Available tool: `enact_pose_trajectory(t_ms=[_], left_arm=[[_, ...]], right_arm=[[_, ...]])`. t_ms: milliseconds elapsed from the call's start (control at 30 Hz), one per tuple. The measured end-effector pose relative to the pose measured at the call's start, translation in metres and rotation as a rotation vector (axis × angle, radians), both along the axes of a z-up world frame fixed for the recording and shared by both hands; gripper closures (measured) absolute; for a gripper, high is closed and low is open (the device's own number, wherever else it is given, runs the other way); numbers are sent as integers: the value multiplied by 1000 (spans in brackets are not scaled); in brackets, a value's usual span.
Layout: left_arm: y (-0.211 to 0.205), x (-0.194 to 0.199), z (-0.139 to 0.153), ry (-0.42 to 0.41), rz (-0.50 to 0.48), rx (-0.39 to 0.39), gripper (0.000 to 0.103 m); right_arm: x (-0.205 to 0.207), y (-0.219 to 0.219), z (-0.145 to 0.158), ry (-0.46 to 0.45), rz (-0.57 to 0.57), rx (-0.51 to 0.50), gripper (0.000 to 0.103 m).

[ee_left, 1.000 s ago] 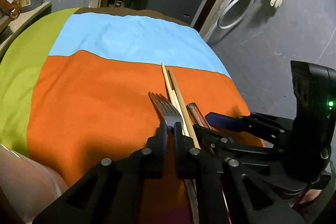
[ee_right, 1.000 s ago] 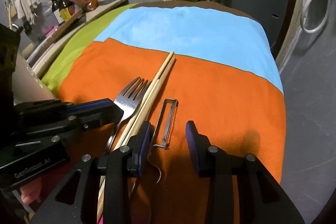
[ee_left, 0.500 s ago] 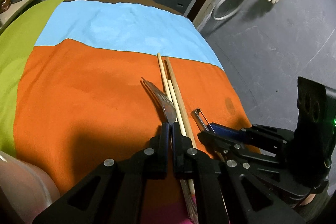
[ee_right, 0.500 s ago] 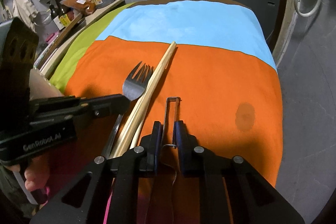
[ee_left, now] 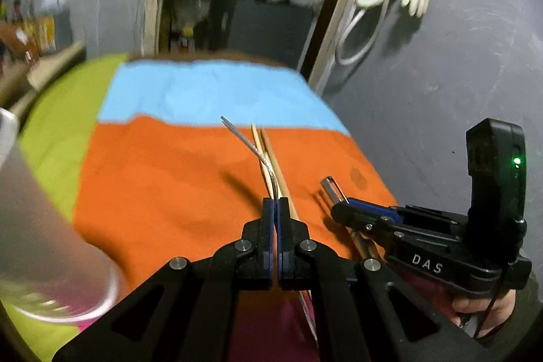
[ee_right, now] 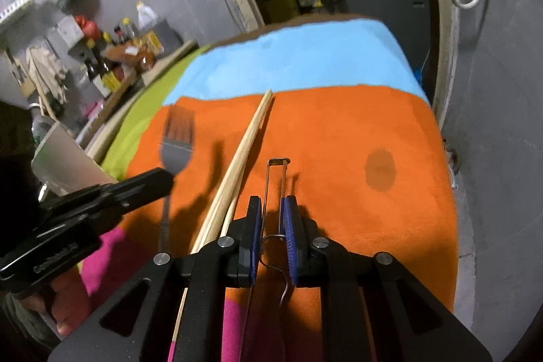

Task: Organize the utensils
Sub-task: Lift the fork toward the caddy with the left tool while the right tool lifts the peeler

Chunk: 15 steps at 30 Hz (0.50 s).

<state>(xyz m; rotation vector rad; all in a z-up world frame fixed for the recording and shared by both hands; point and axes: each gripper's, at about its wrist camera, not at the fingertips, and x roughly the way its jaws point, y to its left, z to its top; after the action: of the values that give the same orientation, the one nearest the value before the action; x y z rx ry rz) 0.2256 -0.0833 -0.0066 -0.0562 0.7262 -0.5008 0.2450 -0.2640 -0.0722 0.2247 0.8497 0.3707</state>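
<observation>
My left gripper (ee_left: 275,204) is shut on a metal fork (ee_left: 253,150) and holds it lifted above the orange cloth; the fork (ee_right: 176,141) also shows in the right wrist view, held by the left gripper (ee_right: 163,175). A pair of wooden chopsticks (ee_right: 242,145) lies on the cloth between the two grippers, also seen in the left wrist view (ee_left: 271,158). My right gripper (ee_right: 271,209) is shut on a wire-frame metal peeler (ee_right: 276,185), raised off the cloth. The right gripper (ee_left: 339,209) with the peeler (ee_left: 331,189) sits at the right in the left wrist view.
The table wears a cloth with orange (ee_right: 339,141), light blue (ee_right: 305,56), green (ee_left: 54,131) and pink (ee_right: 108,260) patches. A pale cup (ee_right: 64,155) stands at the left, also seen near the left gripper (ee_left: 51,243). Bottles (ee_right: 112,56) crowd a shelf at the far left. The table's right edge drops to grey floor.
My left gripper has lifted the fork off the cloth and turned it on edge. My right gripper has raised the peeler. Both cameras now tilt higher; the cup has come into view.
</observation>
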Motion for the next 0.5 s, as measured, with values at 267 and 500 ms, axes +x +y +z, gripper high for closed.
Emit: enact_pose_trajectory(t_ms=[267, 500], left_arm=[[10, -44, 27, -286, 84, -14, 103], [24, -67, 48, -425, 109, -7, 103]], right_arm=[[-41, 2, 33, -282, -66, 7, 93], [-68, 21, 65, -549, -133, -24, 93]])
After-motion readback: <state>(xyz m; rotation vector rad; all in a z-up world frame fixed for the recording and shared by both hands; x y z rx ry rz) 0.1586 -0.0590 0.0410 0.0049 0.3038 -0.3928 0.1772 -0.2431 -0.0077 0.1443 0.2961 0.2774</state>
